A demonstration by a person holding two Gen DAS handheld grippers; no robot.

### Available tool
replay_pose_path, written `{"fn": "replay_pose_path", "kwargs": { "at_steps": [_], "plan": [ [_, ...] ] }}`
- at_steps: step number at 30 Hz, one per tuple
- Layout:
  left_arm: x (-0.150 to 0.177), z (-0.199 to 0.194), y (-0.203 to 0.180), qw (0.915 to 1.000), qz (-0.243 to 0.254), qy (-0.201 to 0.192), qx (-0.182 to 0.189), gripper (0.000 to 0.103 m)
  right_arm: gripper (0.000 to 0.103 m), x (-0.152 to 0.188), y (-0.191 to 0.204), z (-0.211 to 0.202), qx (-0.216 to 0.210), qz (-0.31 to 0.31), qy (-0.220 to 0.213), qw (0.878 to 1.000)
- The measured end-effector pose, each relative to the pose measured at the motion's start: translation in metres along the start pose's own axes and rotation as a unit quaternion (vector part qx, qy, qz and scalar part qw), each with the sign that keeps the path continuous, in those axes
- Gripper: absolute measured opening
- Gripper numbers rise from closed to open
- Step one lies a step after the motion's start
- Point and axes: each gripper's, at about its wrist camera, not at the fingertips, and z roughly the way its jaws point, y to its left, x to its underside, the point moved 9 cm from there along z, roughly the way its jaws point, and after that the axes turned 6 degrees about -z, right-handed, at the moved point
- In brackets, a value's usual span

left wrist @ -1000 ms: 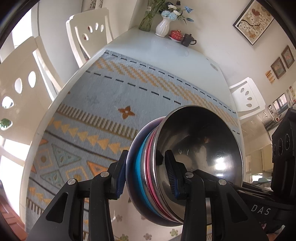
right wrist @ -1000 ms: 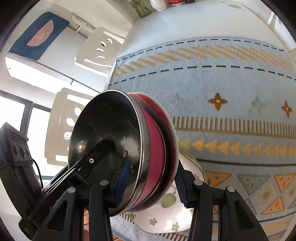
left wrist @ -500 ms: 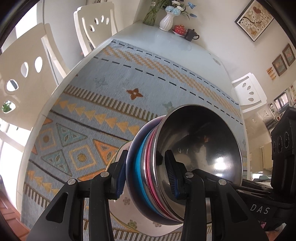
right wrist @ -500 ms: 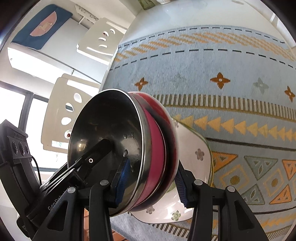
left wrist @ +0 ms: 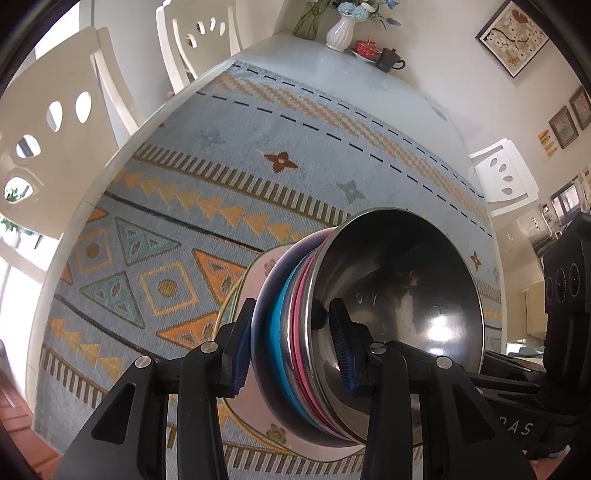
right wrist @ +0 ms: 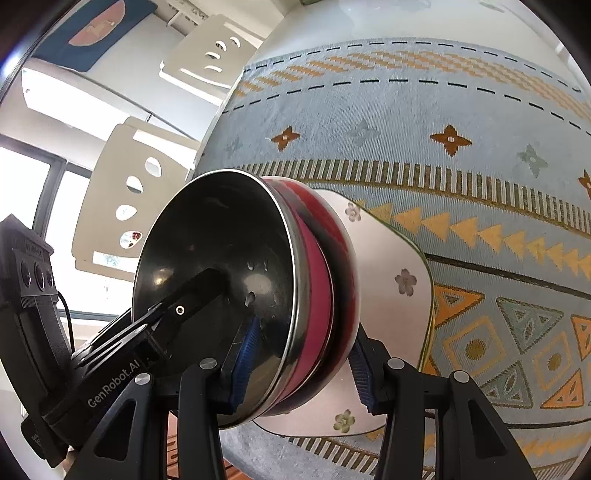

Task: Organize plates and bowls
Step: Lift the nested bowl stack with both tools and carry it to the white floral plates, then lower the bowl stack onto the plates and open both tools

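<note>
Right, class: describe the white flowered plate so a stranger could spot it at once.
Start from the blue patterned cloth over the table. At its near edge, under the bowl stack both grippers hold, lies the plate. It alone is white and square-cornered, dotted with small flowers.

Pale blue woven tablecloth (left wrist: 229, 155) with orange triangles and dashed lines, white cut-out chairs (left wrist: 55, 122) beside the white table (left wrist: 314, 70), white ribbed flower vase (left wrist: 341, 31), dark mug (left wrist: 389, 61), framed floral picture (left wrist: 513, 35)
</note>
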Motion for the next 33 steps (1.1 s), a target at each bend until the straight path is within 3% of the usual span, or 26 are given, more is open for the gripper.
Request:
{"fn": "replay_pose_path", "kwargs": {
  "at_steps": [33],
  "plan": [
    [0.023, 0.007, -0.007, 0.9997, -0.005, 0.017, 0.017, 0.036, 0.049, 0.014, -0.004, -0.005, 0.015, -0.016, 0.018, 1.0]
  ]
}}
